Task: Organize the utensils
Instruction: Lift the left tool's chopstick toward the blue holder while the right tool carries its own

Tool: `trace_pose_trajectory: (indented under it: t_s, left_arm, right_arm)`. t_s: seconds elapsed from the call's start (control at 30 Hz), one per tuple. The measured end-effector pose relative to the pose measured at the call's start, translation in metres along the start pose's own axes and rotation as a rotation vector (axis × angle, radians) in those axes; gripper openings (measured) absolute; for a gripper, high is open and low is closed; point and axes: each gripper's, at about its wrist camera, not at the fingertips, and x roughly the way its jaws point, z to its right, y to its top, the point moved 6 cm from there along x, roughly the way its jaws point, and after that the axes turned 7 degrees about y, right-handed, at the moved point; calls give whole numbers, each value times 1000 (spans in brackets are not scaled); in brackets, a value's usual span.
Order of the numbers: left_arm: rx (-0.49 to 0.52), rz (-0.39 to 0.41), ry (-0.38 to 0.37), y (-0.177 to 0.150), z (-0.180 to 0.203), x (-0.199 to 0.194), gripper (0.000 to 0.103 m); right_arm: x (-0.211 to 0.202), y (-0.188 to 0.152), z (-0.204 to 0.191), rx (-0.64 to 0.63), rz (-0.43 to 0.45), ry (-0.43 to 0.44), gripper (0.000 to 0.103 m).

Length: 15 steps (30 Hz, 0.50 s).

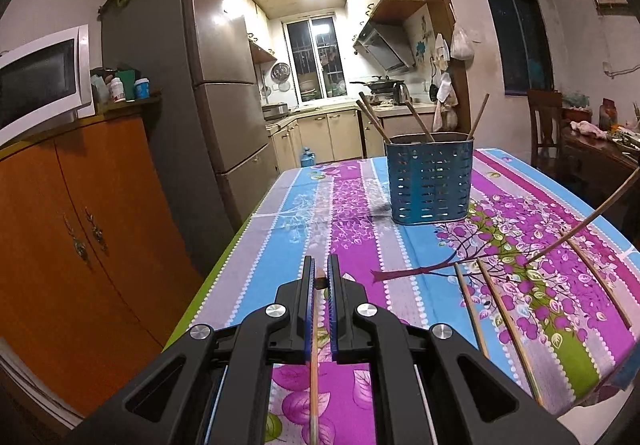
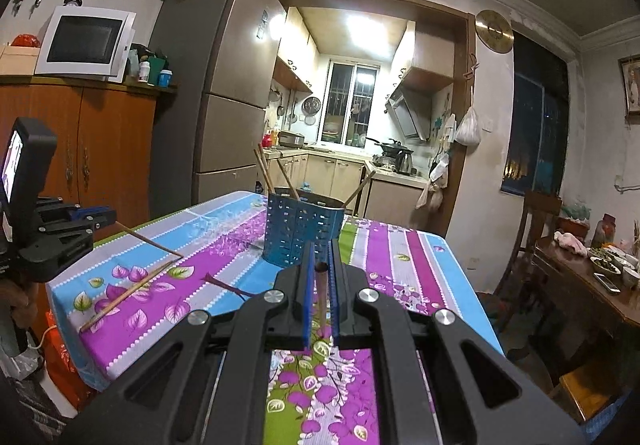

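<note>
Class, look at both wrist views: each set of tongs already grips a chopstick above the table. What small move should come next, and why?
Probably carry the left tongs forward until their chopstick hangs over the blue holder, then lower it in. Both tongs are shut on a chopstick, the right tongs included, the holder already has several standing in it, and more lie on the tablecloth.

Blue holder, purple-blue floral striped tablecloth.

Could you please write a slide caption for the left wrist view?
Left gripper carries a chopstick toward the blue holder.
</note>
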Motion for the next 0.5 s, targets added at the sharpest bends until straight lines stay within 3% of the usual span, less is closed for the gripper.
trace_pose_trajectory:
  t_s: [0.27, 0.5]
  left_arm:
    - [18, 13, 7, 14, 3, 4, 7]
    - [-23, 6, -88, 33, 0, 3, 7]
  right_arm:
    - [6, 11, 17, 79, -24, 61, 5]
    - [5, 19, 40, 184, -39, 105, 5]
